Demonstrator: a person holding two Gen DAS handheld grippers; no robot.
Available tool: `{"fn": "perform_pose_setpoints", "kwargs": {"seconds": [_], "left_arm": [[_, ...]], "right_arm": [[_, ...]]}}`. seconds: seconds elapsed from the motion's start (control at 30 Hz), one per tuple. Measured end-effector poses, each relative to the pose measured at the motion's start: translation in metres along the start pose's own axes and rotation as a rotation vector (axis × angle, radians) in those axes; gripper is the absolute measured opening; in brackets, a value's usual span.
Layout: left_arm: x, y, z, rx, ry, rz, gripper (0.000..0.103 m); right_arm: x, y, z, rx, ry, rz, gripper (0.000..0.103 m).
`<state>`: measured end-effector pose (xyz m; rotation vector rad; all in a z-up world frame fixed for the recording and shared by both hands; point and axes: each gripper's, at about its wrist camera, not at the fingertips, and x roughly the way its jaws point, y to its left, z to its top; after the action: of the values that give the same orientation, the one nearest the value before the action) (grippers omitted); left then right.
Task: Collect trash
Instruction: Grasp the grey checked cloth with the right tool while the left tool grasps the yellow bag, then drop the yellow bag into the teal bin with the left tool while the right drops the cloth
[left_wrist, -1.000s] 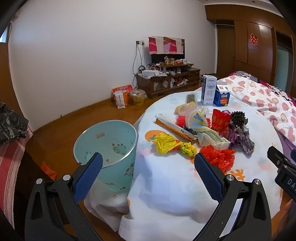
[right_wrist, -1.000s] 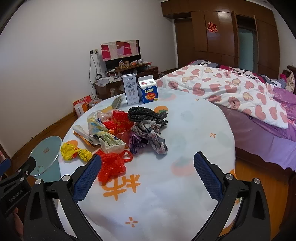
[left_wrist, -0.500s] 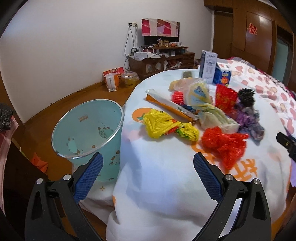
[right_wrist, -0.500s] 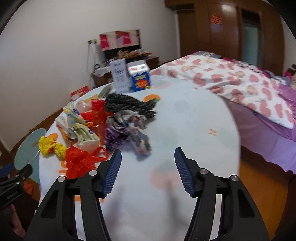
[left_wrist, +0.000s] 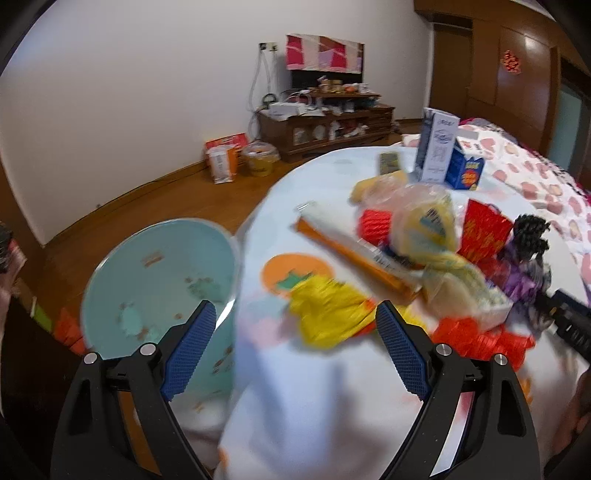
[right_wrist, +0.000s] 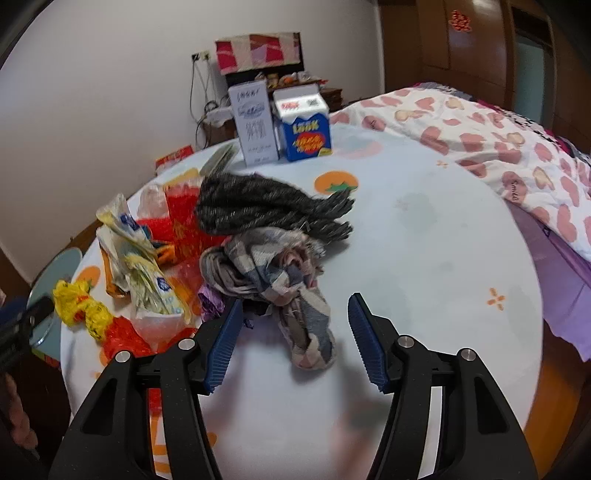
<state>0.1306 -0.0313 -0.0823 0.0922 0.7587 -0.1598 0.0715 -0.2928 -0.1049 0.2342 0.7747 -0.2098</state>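
Blurred yellow bag (left_wrist: 325, 314) between open left tongs (left_wrist: 295, 343), bin (left_wrist: 155, 280) rim partly hidden

The left gripper (left_wrist: 295, 325) hangs with jaws wide apart and nothing between them, over the table (left_wrist: 332, 398) edge. A yellow bag (left_wrist: 328, 314) lies just ahead, a red bag (left_wrist: 476, 339) to its right. The bin (left_wrist: 155, 288) stands beside the table, left.

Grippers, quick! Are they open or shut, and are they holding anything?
Left gripper: open, holding nothing, aimed at the yellow plastic bag.
Right gripper: open, holding nothing, plaid cloth lies between its fingers.
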Motion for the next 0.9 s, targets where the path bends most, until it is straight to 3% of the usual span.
{"fn": "perform_pose_setpoints", "kwargs": {"seconds": [0.03,0.07,0.2,0.3,0.4,0.7,0.9], "left_arm": [[0.005,-0.003,0.003,-0.001,0.007,-0.014,0.086],[0.010,-0.006,0.005,-0.002,0.014,-0.025,0.086],[0.031,-0.020,0.009,0.008,0.053,-0.073,0.061],[0.037,-0.025,0.006,0.005,0.070,-0.098,0.047],[0.030,-0.029,0.006,0.009,0.041,-0.109,0.044],[-0.029,-0.027,0.021,-0.003,-0.107,-0.125,0.043],[-0.053,-0.030,0.022,0.043,-0.165,-0.019,0.043]], "right_arm": [[0.004,0.000,0.000,-0.005,0.008,0.004,0.053],[0.009,0.001,0.000,-0.008,0.021,0.011,0.044],[0.015,0.002,0.000,-0.017,0.030,0.030,0.018],[0.009,0.001,0.001,-0.024,0.018,0.045,0.016],[-0.007,0.002,0.002,-0.030,-0.015,0.050,0.015],[-0.075,0.001,0.014,-0.006,-0.169,0.090,0.015],[-0.096,0.014,0.015,-0.037,-0.236,0.084,0.015]]}}
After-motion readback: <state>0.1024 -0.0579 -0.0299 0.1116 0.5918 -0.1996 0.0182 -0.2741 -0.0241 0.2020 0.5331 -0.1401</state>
